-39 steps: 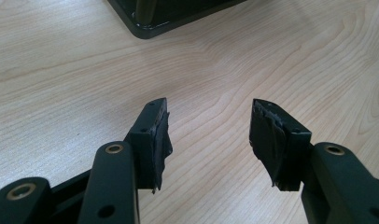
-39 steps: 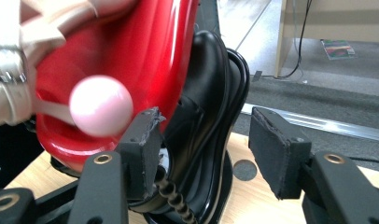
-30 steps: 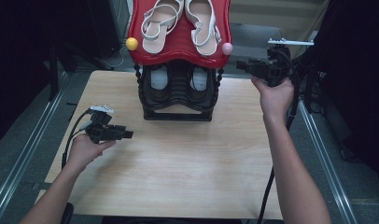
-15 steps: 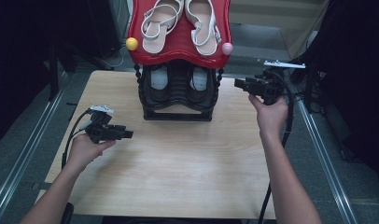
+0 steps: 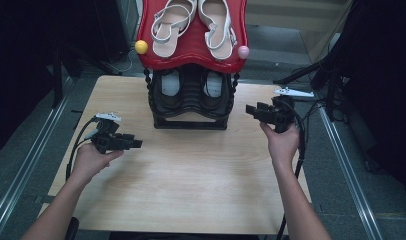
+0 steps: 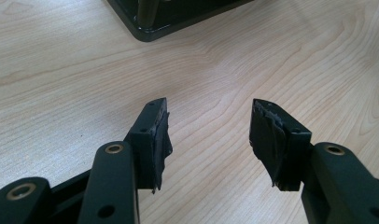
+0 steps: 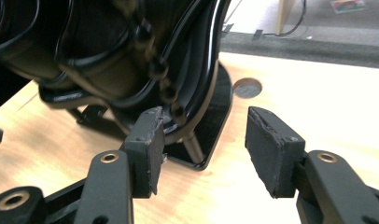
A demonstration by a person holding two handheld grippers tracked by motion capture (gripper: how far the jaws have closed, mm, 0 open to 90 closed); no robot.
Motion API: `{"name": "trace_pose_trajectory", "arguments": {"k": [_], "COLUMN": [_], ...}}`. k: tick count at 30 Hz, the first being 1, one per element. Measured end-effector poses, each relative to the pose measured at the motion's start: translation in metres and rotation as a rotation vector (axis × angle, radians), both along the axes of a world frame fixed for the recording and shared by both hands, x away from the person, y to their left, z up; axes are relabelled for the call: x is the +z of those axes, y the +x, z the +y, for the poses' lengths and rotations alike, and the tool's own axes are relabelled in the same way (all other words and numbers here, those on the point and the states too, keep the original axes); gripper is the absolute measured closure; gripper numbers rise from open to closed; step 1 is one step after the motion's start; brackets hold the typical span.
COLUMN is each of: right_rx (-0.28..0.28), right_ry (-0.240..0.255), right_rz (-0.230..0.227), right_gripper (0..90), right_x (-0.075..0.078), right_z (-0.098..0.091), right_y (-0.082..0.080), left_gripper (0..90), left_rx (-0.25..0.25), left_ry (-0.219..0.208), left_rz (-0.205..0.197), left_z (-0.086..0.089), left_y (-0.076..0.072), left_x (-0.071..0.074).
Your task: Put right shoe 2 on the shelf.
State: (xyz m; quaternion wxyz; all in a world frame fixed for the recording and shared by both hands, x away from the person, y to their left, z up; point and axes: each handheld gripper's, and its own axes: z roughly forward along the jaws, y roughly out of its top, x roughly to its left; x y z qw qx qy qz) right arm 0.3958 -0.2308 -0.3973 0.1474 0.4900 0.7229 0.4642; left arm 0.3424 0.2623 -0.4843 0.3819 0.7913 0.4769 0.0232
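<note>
A two-tier shoe rack [image 5: 191, 107] stands at the back middle of the wooden table [image 5: 191, 190]. Its red top shelf [image 5: 191, 50] carries a pair of pale strappy sandals [image 5: 193, 22]. The black lower shelf [image 5: 191, 92] holds a pair of dark shoes [image 5: 171, 82]. My left gripper [image 5: 136, 144] rests low over the table's left side, open and empty [image 6: 208, 126], with the rack's base corner [image 6: 150, 28] ahead. My right gripper [image 5: 251, 109] is open and empty just right of the rack, its jaws [image 7: 204, 130] facing the rack's black side frame [image 7: 187, 70] and base.
A yellow ball [image 5: 141, 47] and a pink ball [image 5: 243, 51] cap the red shelf's front corners. A round hole [image 7: 247, 87] is cut in the table behind the rack. Metal rails [image 5: 21, 170] run along both table sides. Cables trail from each gripper.
My right gripper has come down and inward from beside the red shelf to the level of the rack's lower shelf. The left gripper has stayed put.
</note>
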Motion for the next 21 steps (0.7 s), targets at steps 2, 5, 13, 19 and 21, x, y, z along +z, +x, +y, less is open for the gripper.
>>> {"name": "trace_pose_trajectory", "arguments": {"k": [2, 5, 13, 19, 21], "right_rx": [0.009, 0.008, 0.0, 0.009, 0.012], "right_ry": [0.002, 0.021, -0.006, 0.008, 0.013], "right_rz": [0.006, 0.016, 0.047, 0.053, 0.059], "right_gripper": [48.2, 47.8, 47.4, 47.6, 47.6], "right_x": [-0.006, -0.013, -0.037, -0.054, -0.057], "right_z": [0.001, 0.001, -0.001, 0.002, 0.004], "right_y": [-0.003, -0.008, -0.017, -0.026, -0.028], "left_gripper": [47.6, 47.6, 47.6, 47.6, 47.6], "left_rx": [-0.001, -0.005, -0.007, -0.007, -0.006], "left_ry": [0.001, 0.003, 0.005, 0.004, 0.003], "left_rz": [0.0, 0.001, 0.002, 0.001, 0.001], "left_z": [0.0, -0.001, -0.001, -0.002, -0.002], "left_y": [0.0, 0.0, 0.0, 0.0, 0.0], "left_x": [0.0, 0.0, -0.001, -0.001, -0.001]}}
